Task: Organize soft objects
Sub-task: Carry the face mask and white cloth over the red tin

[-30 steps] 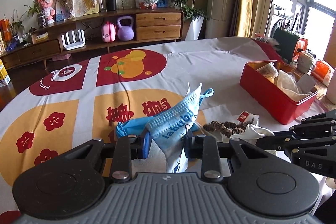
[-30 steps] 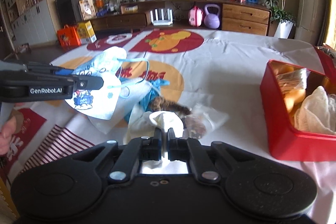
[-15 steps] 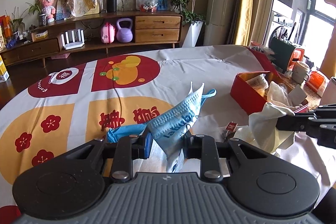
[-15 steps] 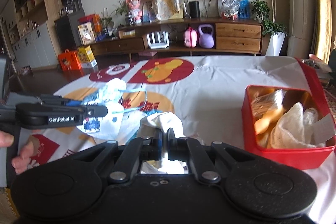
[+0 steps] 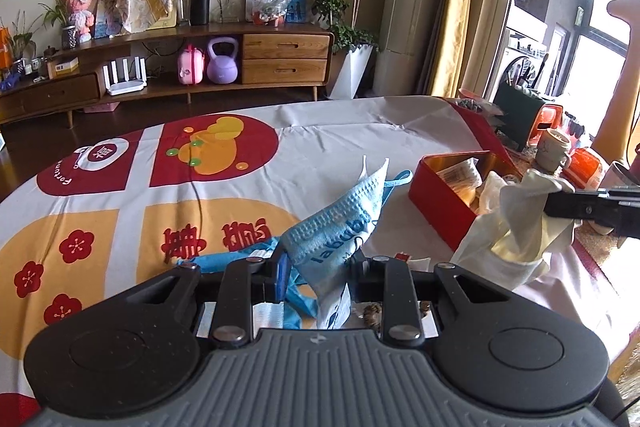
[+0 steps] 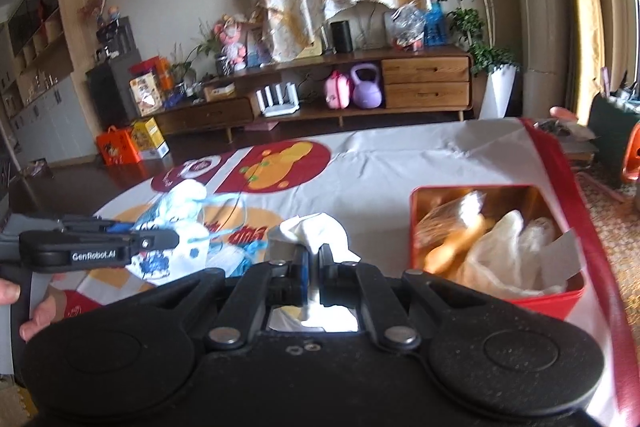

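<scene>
Both tools are loaded and the step in hand looks like carrying soft items to the open red metal tin (image 6: 496,291); the right gripper (image 6: 313,259) is clenched on a limp white cloth glove (image 6: 316,231), held in the air just short of the tin's near wall, while the left gripper (image 5: 320,267) is clamped on a crumpled blue-and-white printed face mask (image 5: 340,223) above the patterned red, yellow and white tablecloth (image 5: 320,131). The tin already holds pale wrapped and cloth pieces; the next move likely calls for bringing the glove over the rim, lowering it, then releasing.
</scene>
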`<state>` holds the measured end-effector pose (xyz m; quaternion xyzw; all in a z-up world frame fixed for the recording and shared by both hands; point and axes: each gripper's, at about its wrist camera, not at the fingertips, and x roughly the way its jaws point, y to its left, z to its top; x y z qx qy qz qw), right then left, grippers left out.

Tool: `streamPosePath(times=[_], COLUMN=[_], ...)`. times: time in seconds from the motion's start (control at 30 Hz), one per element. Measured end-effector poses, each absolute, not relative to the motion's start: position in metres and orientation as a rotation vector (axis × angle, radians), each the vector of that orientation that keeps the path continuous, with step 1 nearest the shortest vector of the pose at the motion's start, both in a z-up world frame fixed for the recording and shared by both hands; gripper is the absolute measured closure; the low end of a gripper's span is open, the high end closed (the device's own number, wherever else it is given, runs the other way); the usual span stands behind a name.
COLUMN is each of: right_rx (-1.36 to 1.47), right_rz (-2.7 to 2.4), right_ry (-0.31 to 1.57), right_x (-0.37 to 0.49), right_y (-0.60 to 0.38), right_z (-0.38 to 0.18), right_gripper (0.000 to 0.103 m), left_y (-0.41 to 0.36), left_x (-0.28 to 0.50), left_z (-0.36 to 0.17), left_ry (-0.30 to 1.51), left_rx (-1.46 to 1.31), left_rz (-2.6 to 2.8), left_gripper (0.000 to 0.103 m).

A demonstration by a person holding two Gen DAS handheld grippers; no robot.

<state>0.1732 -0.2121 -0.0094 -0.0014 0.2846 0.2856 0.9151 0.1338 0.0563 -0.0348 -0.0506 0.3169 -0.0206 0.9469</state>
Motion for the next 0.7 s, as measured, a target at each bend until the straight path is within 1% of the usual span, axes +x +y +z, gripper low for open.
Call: streamPosePath(times=[0.4,0.7], right_rx=[0.01,0.032], right_rz=[0.474,0.404], right_ry=[0.515,0.506], right_x=[0.196,0.22], right_y=[-0.266,-0.301], right_z=[0.024,0.024], right_gripper=[0.099,0.099], left_y=[0.009,-0.039], left_x=[0.163,0.201], left_z=[-0.017,-0.009], left_ry=[0.648,0.652], left_rx=[-0.081,-0.082], left_rz=[-0.122,-0.189], left_gripper=[0.076,0.076])
